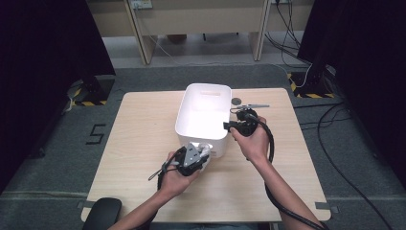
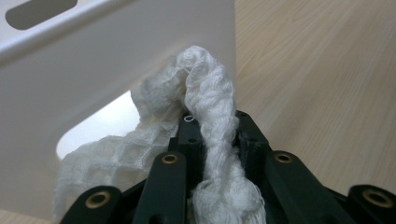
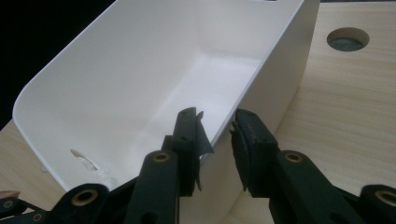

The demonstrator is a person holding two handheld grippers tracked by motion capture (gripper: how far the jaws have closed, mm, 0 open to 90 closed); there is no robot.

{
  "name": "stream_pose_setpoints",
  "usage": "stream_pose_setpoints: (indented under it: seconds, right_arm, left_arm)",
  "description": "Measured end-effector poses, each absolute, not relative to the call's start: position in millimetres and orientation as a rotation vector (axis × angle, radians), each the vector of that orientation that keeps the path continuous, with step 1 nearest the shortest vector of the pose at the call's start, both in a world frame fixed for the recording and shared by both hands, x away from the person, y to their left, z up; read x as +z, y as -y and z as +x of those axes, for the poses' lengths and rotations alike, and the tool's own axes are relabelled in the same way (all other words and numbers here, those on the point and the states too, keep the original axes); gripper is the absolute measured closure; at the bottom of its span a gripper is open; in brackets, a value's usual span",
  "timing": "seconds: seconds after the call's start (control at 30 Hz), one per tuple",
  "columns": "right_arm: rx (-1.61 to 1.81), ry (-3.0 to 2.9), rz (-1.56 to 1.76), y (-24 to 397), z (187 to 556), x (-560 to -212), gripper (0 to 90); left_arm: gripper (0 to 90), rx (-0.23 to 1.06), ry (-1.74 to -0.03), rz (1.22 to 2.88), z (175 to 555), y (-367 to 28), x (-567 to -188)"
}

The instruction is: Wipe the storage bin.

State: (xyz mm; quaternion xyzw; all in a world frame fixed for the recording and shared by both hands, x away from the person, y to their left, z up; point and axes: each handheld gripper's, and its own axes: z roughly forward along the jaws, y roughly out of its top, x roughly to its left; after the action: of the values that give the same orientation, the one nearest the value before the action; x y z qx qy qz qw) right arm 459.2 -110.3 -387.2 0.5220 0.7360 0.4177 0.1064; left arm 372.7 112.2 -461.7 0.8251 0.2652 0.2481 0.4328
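A white plastic bin (image 1: 181,115) stands in the middle of the wooden table (image 1: 139,139). My left gripper (image 1: 203,155) is at the bin's near wall, beside its handle slot (image 2: 93,128), and is shut on a bunched white cloth (image 2: 210,107). The cloth rises between the jaws and drapes toward the slot. From inside the bin (image 3: 116,70), a scrap of white shows at that slot (image 3: 84,161). My right gripper (image 1: 229,126) straddles the bin's right wall at the rim. In the right gripper view (image 3: 217,123), one jaw is inside and one outside, closed on the wall.
A round hole (image 1: 236,101) in the tabletop lies behind the right gripper, with a thin grey tool (image 1: 253,106) beside it. Bare wood spreads left and right of the bin. A black chair part (image 1: 101,213) sits at the table's near left corner.
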Motion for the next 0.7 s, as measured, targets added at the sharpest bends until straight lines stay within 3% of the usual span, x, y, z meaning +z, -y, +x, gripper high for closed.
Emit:
stream_pose_setpoints:
  seconds: [0.7]
  right_arm:
    - [1.231,-2.176,1.536,109.3,458.8,-387.1,71.5]
  left_arm:
    - [75.7,0.646,-0.635,2.024,360.5,-113.4,-436.0]
